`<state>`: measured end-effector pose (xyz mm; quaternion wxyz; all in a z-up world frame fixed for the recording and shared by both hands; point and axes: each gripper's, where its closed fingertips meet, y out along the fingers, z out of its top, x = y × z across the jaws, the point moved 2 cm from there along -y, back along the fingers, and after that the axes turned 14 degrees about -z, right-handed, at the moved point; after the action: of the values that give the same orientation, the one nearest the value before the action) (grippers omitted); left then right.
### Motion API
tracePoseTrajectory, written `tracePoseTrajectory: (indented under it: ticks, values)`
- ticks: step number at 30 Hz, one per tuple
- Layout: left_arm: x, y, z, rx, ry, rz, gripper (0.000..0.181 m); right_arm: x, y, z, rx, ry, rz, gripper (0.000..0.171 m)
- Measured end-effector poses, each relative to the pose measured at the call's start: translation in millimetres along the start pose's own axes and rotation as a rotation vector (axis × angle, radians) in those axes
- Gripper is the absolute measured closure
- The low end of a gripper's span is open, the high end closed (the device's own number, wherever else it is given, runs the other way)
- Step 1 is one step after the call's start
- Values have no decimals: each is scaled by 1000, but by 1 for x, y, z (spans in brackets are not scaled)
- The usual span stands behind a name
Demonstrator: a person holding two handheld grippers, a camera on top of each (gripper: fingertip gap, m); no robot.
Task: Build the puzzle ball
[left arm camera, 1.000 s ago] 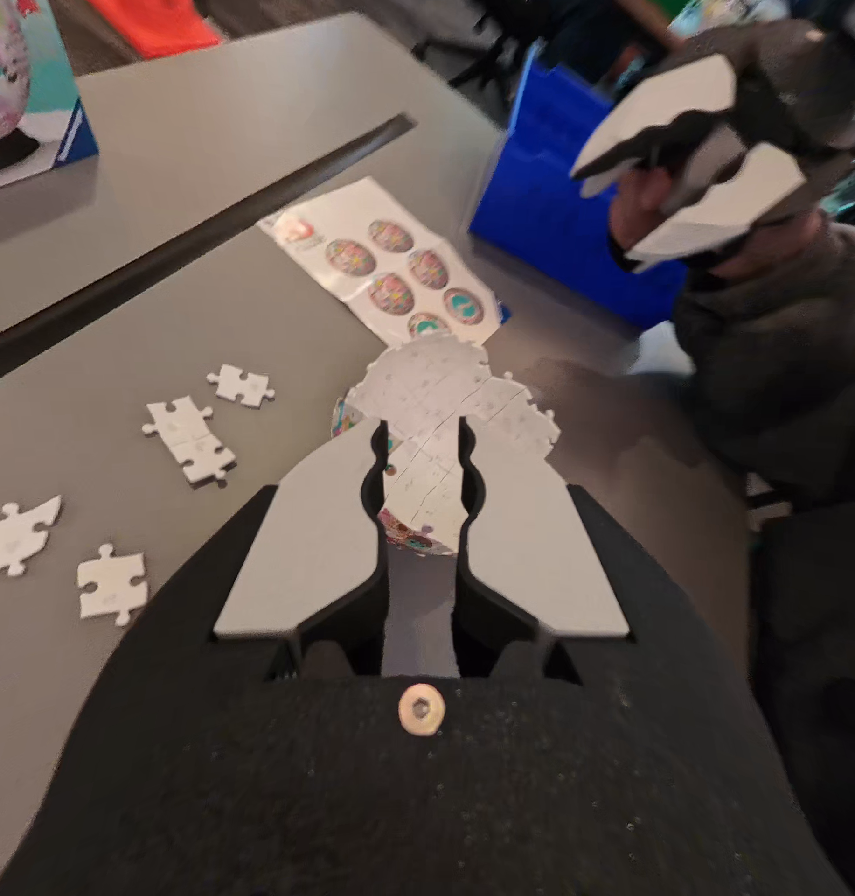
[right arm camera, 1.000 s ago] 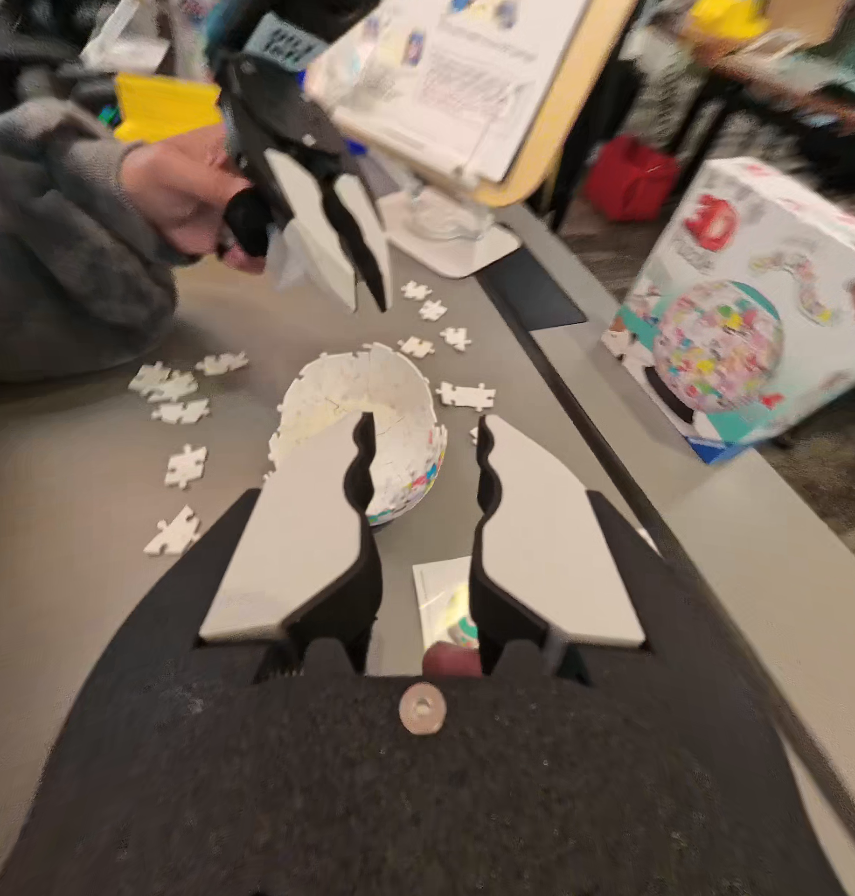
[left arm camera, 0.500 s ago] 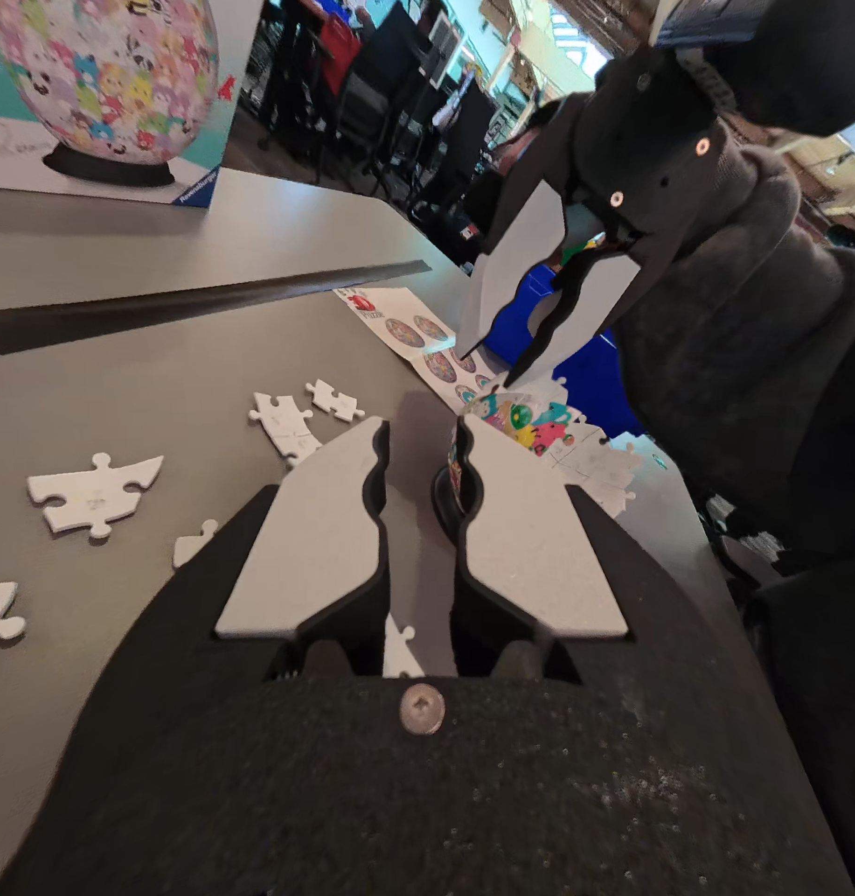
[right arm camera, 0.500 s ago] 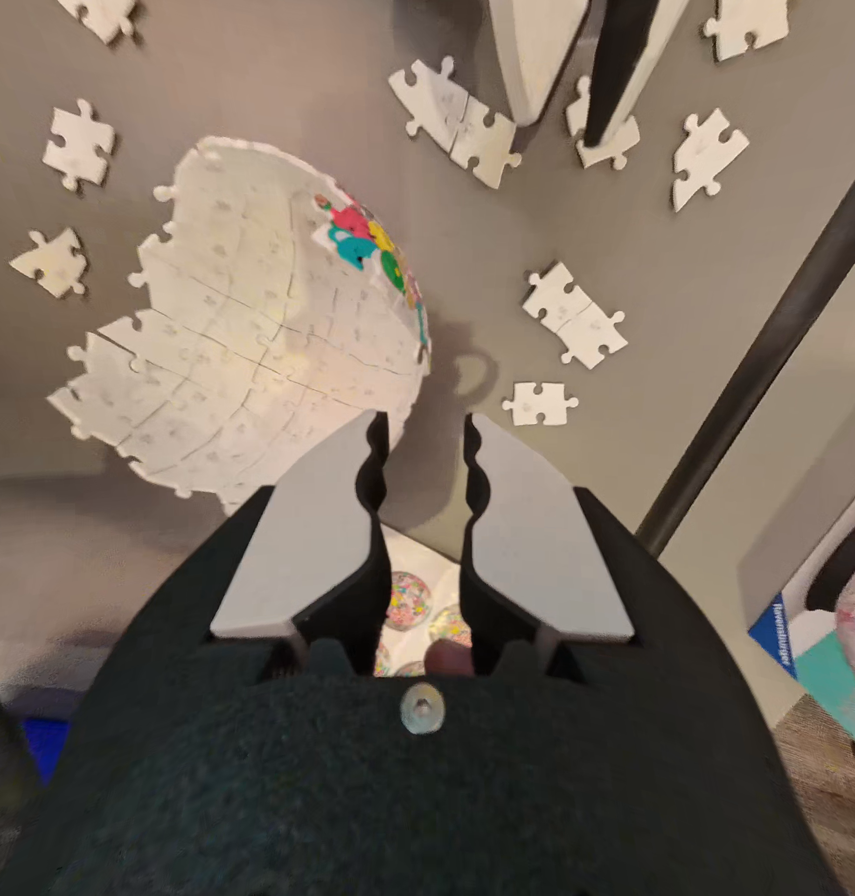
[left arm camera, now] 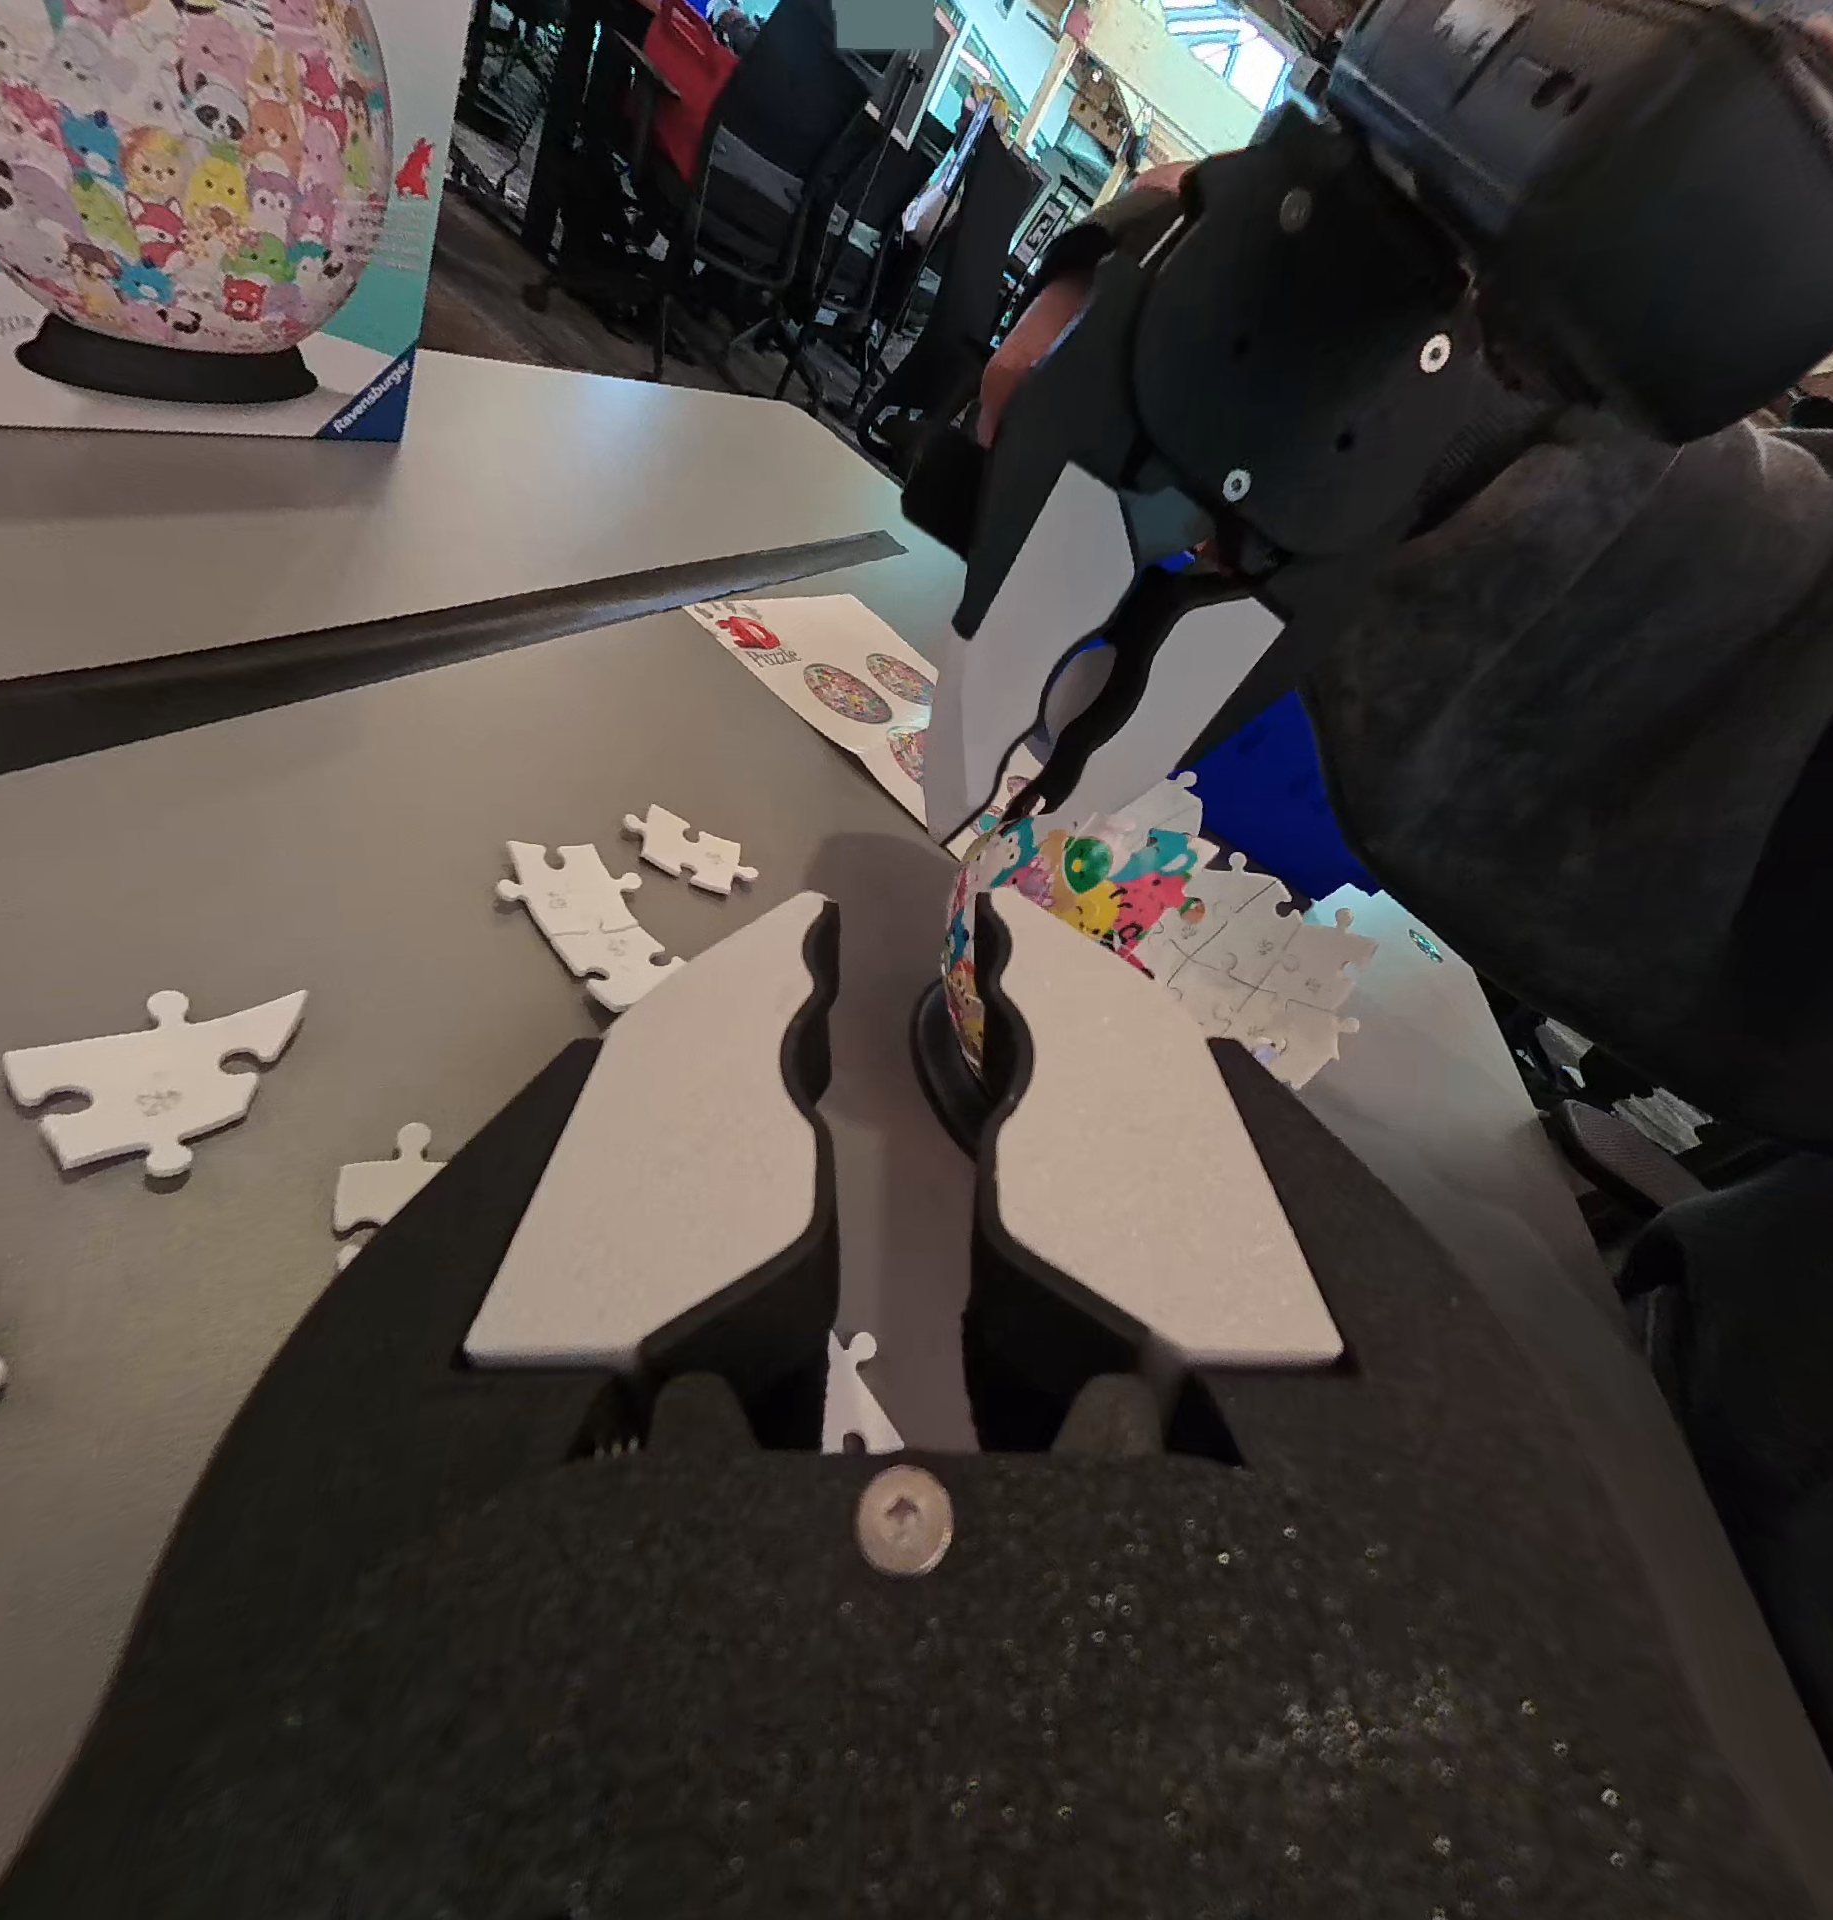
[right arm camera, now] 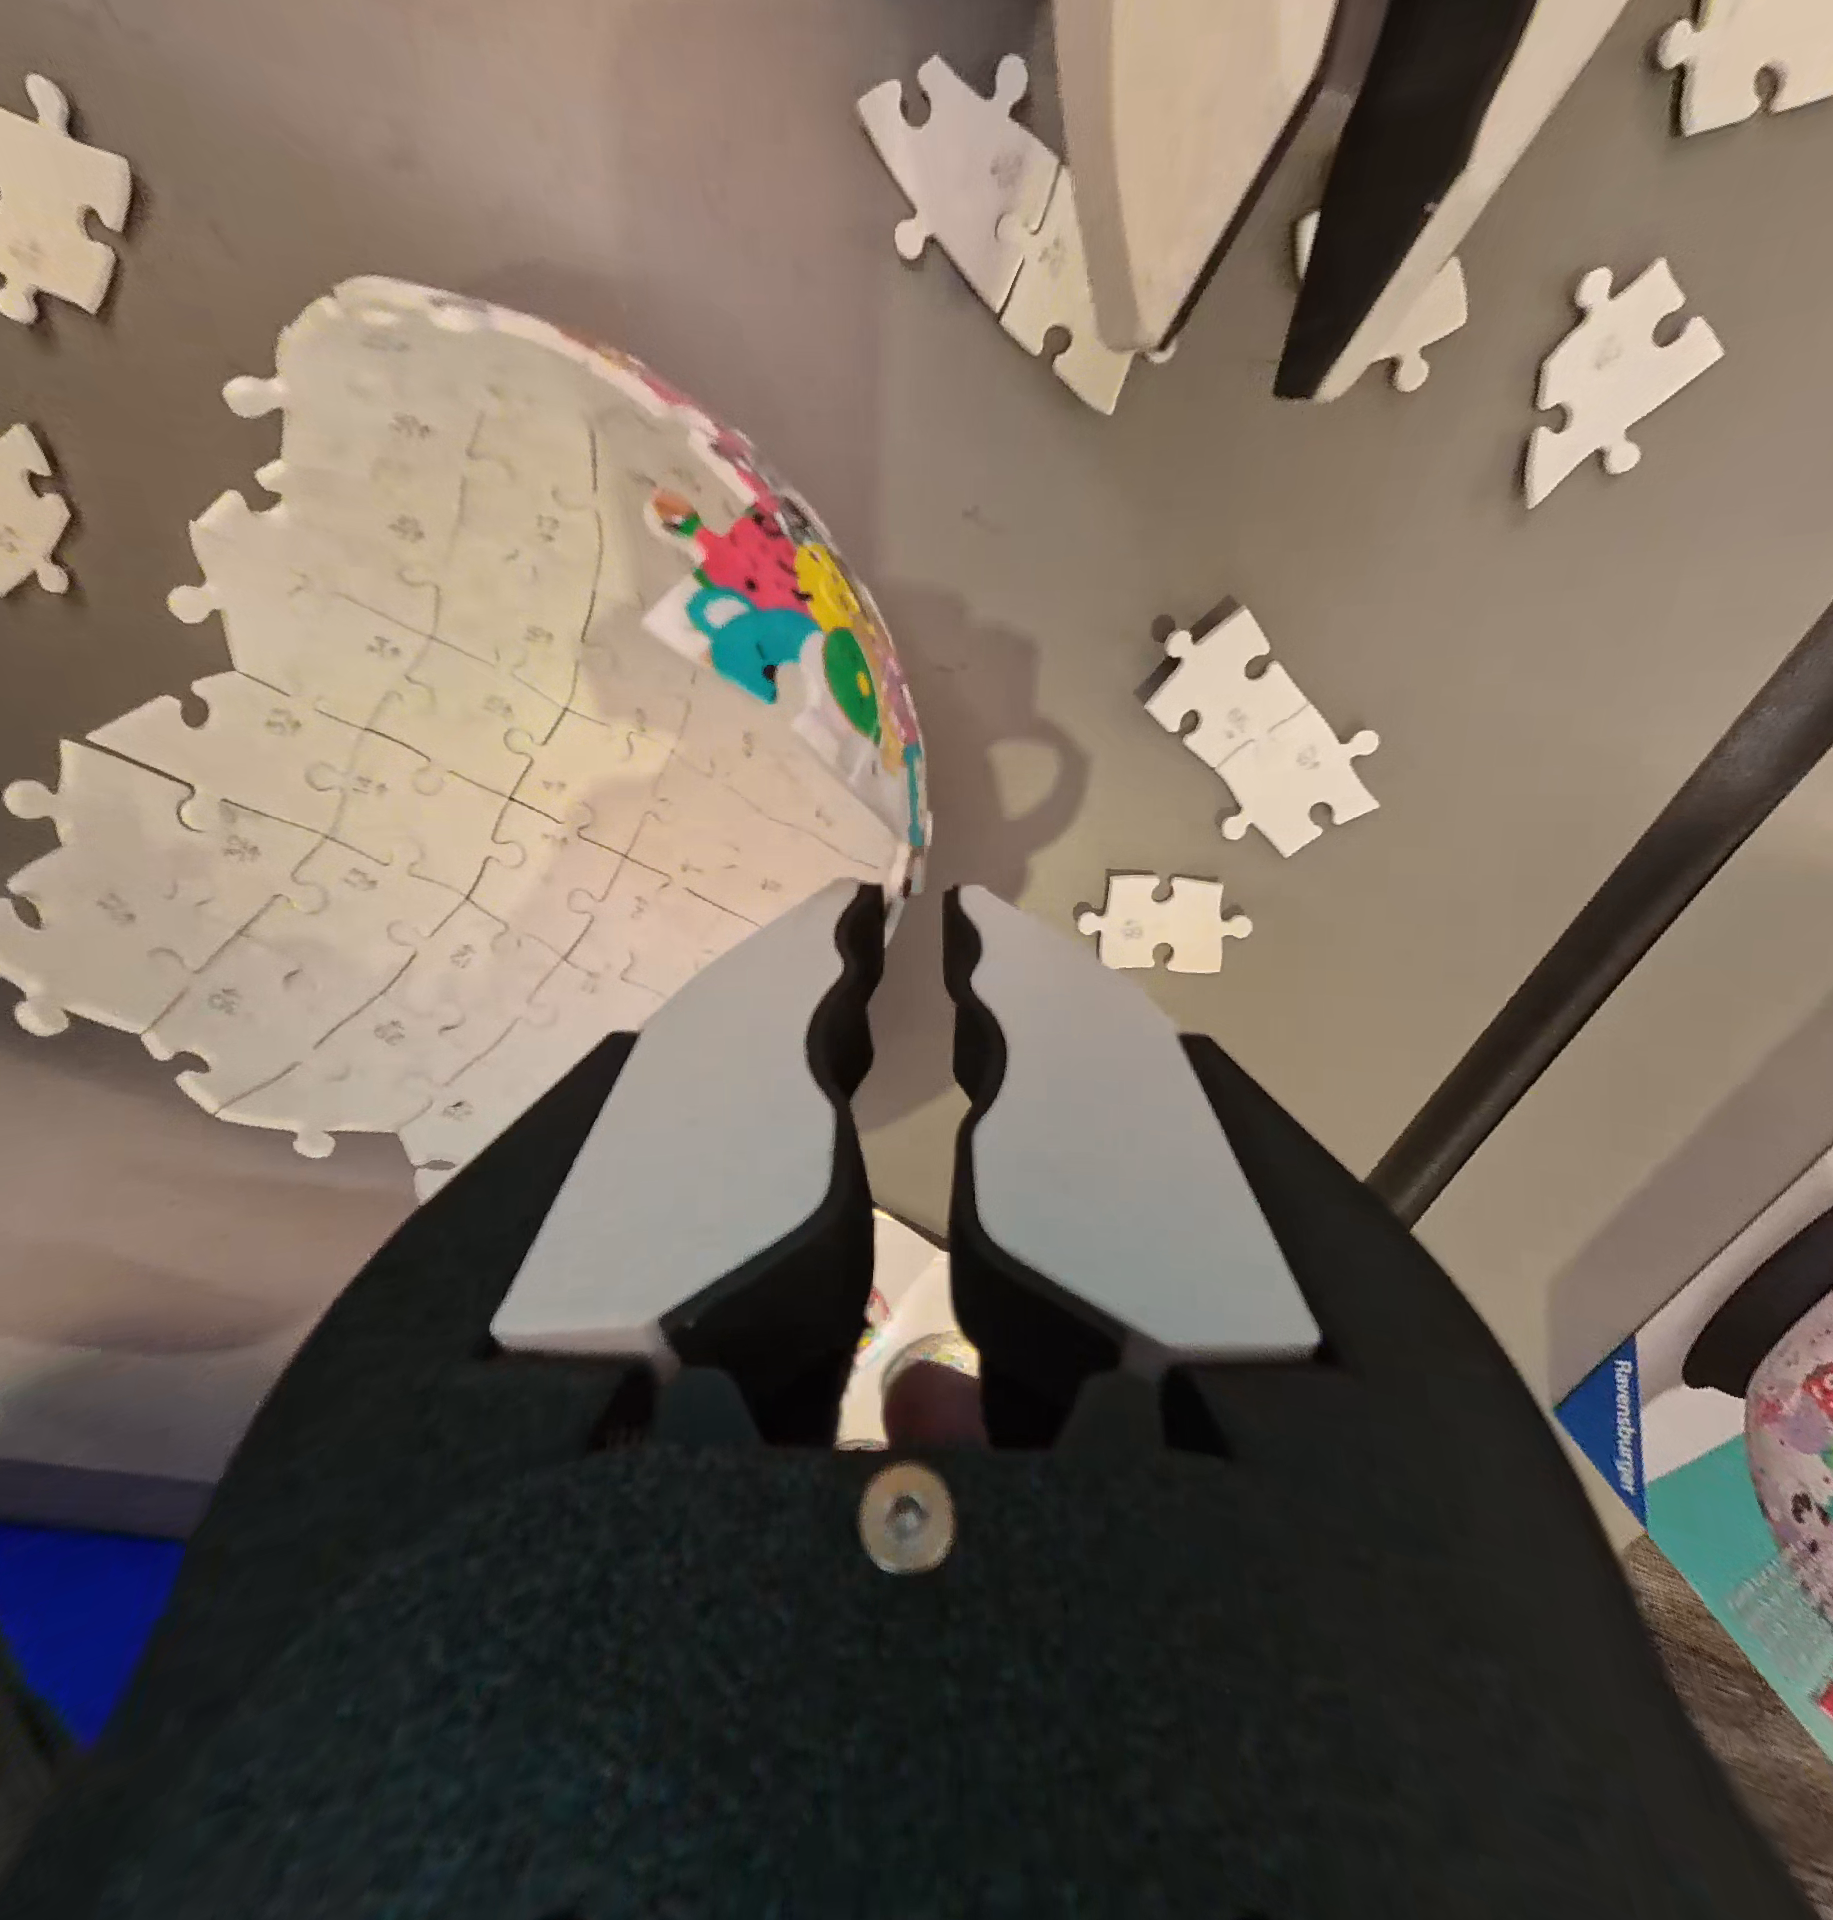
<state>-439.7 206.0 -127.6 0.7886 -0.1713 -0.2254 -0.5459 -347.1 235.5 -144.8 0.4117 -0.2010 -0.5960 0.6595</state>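
Half-built puzzle ball (left arm camera: 1088, 894) on a grey table (left arm camera: 268, 852), both grippers near it.

Only the left wrist view shows the dark stand (left arm camera: 943, 1070) under the ball, and chairs in a room beyond. The right gripper (right arm camera: 912, 904) looks down into the ball's white inside; its fingers stand narrowly apart at the ball's rim, whether pinching it cannot be told. The left gripper (left arm camera: 907, 914) gapes slightly, holding nothing. Loose white pieces (right arm camera: 1260, 732) are scattered about. A printed puzzle box (left arm camera: 185, 208) sits upper left and a leaflet (left arm camera: 829, 675) mid-frame.
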Motion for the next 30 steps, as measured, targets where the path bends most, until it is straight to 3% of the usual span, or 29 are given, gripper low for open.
tracePoseTrajectory:
  ticks: [12, 21, 26, 30]
  values:
    - [1, 10, -8, -59, 7, -7, 157, -2, 2, 1, 9, 23, 41, 168]
    - [-24, 39, -7, -168, 20, 27, 164, 0, -1, 2, 23, 28, 7, 162]
    - [-24, 39, -5, -164, 29, 20, 163, 15, -27, 7, 98, 69, -101, 151]
    - [-22, 33, 1, -140, 55, 45, 163, 27, -76, 16, 270, 247, -288, 147]
